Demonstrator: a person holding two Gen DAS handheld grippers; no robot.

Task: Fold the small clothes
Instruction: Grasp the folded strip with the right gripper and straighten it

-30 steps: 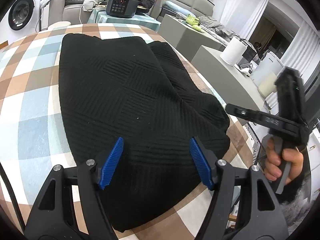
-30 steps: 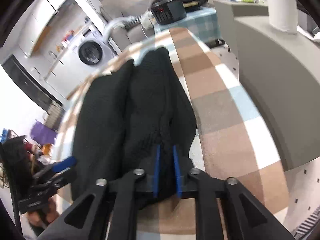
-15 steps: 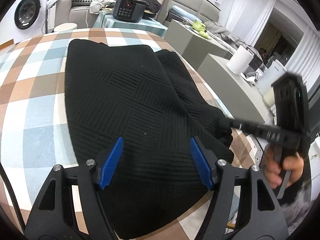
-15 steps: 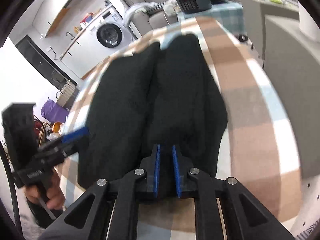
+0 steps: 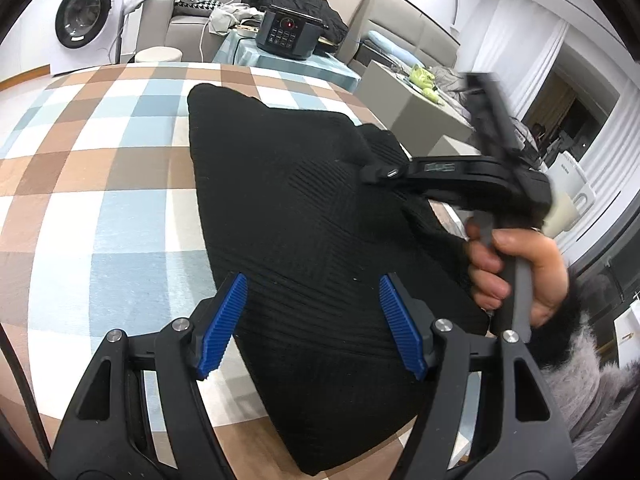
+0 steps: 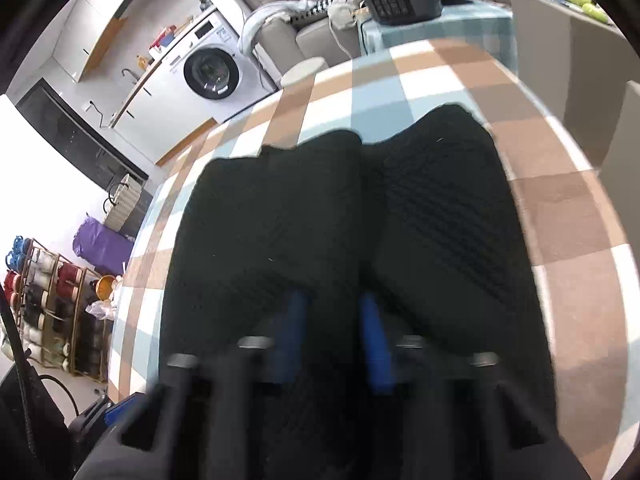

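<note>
A black knitted garment lies on the checked tablecloth, folded into two long lobes side by side. My left gripper is open and empty, hovering over the garment's near end. My right gripper is blurred and hangs over the middle of the garment; its blue pads stand a little apart with nothing between them. In the left wrist view the right gripper reaches over the garment's right side.
A black cooker stands on a side table beyond the far edge. A washing machine is at the back left. Grey cabinets stand close to the table's right side. A shelf with jars stands at the left.
My right gripper has let go of the garment's right edge, opened a little and moved over the middle of the garment. The left gripper stayed open over the near end.
</note>
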